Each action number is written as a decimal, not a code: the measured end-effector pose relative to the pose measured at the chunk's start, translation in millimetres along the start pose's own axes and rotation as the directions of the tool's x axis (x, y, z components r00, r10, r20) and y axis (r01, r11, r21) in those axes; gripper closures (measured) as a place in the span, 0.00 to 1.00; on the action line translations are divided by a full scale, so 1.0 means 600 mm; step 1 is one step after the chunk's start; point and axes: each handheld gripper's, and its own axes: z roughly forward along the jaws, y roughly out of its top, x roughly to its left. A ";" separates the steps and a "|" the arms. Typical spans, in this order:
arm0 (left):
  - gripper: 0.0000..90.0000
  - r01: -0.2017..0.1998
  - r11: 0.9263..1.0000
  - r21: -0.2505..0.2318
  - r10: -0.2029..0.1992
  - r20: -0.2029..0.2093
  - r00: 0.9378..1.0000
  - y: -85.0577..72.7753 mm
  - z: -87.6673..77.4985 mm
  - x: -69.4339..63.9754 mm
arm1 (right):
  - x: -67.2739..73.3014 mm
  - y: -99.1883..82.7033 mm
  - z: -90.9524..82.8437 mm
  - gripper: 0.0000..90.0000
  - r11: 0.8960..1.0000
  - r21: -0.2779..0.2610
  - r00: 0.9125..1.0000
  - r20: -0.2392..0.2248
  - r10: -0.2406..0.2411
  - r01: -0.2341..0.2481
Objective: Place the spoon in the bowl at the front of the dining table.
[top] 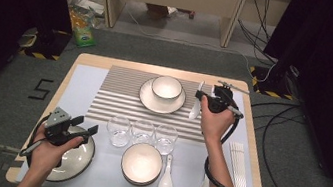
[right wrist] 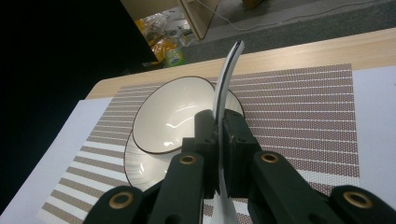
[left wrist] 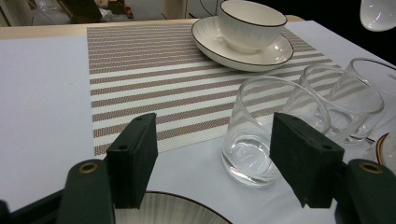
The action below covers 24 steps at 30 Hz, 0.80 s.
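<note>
A: Where the left gripper [top: 85, 129] hovers over the ribbed plate [top: 73, 162] at the counter's [top: 84, 90] near-left corner, how do its jaws stand?

B: Spread, pinching nothing; three glasses [top: 142, 131] stand just beyond.

A: And rightward?

B: The right gripper [top: 200, 95] is pressed onto a white spoon [top: 195, 107], held on edge beside the bowl [top: 166, 87] on its saucer [top: 160, 103], probably to lay it down there.

A: Legible writing?

B: Only a "5" [top: 40, 89] taped on the floor.

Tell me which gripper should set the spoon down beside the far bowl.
Right. The right gripper is already shut on the white spoon beside the far bowl; the left gripper hangs open over the near plate.
</note>
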 end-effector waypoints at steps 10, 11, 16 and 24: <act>0.35 0.002 1.000 0.003 -0.002 0.001 1.000 0.000 0.000 -0.001 | -0.001 0.002 0.005 0.95 1.000 0.002 1.000 0.002 0.000 0.000; 0.35 0.002 1.000 0.003 -0.002 0.002 1.000 0.000 0.001 0.000 | -0.001 0.003 0.005 0.95 1.000 0.001 1.000 0.003 0.000 0.000; 0.35 0.004 1.000 0.002 -0.004 0.002 1.000 -0.001 0.001 -0.001 | -0.001 0.005 0.007 0.95 1.000 0.001 1.000 0.002 0.003 -0.003; 0.35 0.004 1.000 0.001 -0.004 0.006 1.000 -0.001 0.001 -0.001 | 0.000 0.010 0.009 0.95 1.000 -0.002 1.000 0.002 0.000 0.000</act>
